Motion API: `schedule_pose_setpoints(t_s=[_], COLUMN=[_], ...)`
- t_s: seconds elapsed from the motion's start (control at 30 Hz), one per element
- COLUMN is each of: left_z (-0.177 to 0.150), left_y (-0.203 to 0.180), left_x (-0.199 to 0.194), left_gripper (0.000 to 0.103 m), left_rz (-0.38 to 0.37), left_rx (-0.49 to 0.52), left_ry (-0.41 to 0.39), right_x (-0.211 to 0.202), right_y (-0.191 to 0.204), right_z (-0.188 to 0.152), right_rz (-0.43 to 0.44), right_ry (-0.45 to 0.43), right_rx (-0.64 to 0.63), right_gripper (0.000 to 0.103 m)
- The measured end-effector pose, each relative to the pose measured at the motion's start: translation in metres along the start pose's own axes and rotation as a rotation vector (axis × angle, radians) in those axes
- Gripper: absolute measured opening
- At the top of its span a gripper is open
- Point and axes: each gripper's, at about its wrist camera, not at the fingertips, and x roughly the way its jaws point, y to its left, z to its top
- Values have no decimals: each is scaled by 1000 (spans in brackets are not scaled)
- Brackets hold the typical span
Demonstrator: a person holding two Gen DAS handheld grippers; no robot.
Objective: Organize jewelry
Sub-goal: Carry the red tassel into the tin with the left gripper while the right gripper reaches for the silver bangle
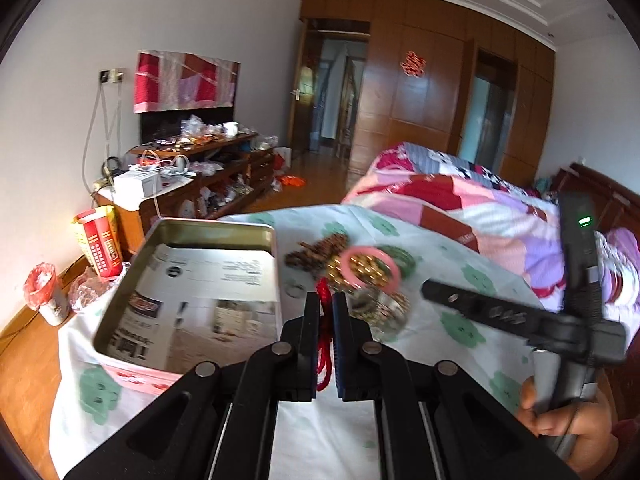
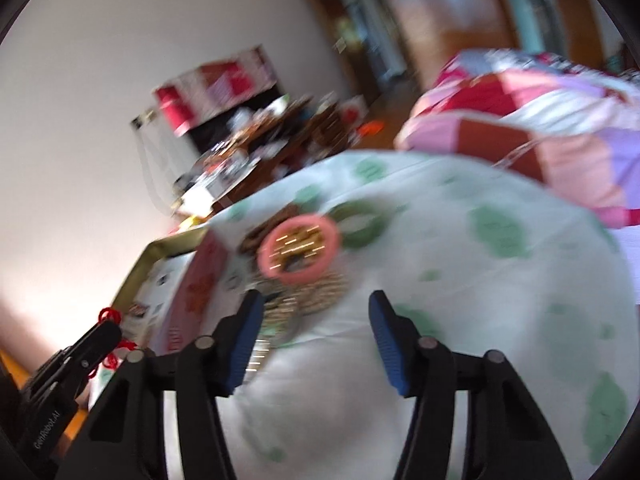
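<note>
Now, left gripper [image 1: 326, 312]: jaws nearly together, pinching a red cord [image 1: 325, 344] that runs down between the pads and loops out at 6 o'clock; its lower end is lost behind the fingers.
Right gripper [image 2: 316, 312]: jaws spread wide, nothing between them, hanging over the white cloth with green patches [image 2: 460, 280]; in the left wrist view it sits at 3 o'clock, tilted, the hand [image 1: 560, 416] on its handle cut off by the frame edge.
Tin box [image 1: 192, 280]: open, at 9 o'clock of the left fingers, lined with printed paper [image 1: 208, 292]; the near wall is partly covered by the gripper linkage.
Jewelry pile [image 1: 352, 276]: at 12 o'clock, just beyond the left fingertips, on the cloth and outside the tin.
Pink bangle [image 1: 370, 270]: on top of the pile, gold beads [image 1: 360, 268] showing through its ring.
Green bangle [image 1: 396, 260]: just behind the pink one at 1 o'clock, half hidden.
Brown beads [image 1: 316, 254]: at 11 o'clock of the pile.
Silvery piece [image 1: 380, 308]: nearest the fingers, possibly a chain or watch band; too smeared to name.
Right wrist view: badly motion-blurred, details of the pile unreadable.
Bed quilt [image 1: 460, 200]: patchwork, at 2 o'clock.
</note>
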Motion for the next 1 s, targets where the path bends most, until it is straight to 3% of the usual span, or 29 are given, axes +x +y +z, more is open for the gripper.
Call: schedule_pose_setpoints(t_s=[0.07,0.17,0.3,0.43,0.67,0.73,0.8,0.83,0.87,0.9,0.93,1.0], left_z=[3,6,5,0,-6,-8,-9,-9,-9,-9,-8,-8], left_y=[8,24,46,62,70,68,66,65,65,65,65,67], left_x=[-2,-2,2,6,8,8,8,8,7,7,7,8], left_gripper=[5,5,5,5,5,5,5,5,5,5,5,5], left_rz=[21,61,100,121,127,123,121,121,121,121,121,120], left_rx=[-11,-22,-70,-109,-134,-135,-134,-134,-135,-135,-138,-146], left_ry=[-16,-32,-35,-24,-15,-13,-13,-12,-12,-13,-14,-12], right_x=[17,46,70,62,19,13,18,25,32,40,42,46], right_y=[9,21,24,16,24,29,32,33,34,33,33,35], right_z=[4,3,-10,-10,1,7,8,9,10,11,10,9], right_rz=[-5,4,-75,-70,-28,-61,-53,-50,-45,-37,-27,3], right_ry=[38,125,215,195,33,-8,-4,24,50,83,91,94], right_rx=[-35,-84,-128,-110,-113,-141,-159,-160,-155,-135,-119,-114], right_gripper=[41,33,18,9,8,9,20,45,83,97,103,103])
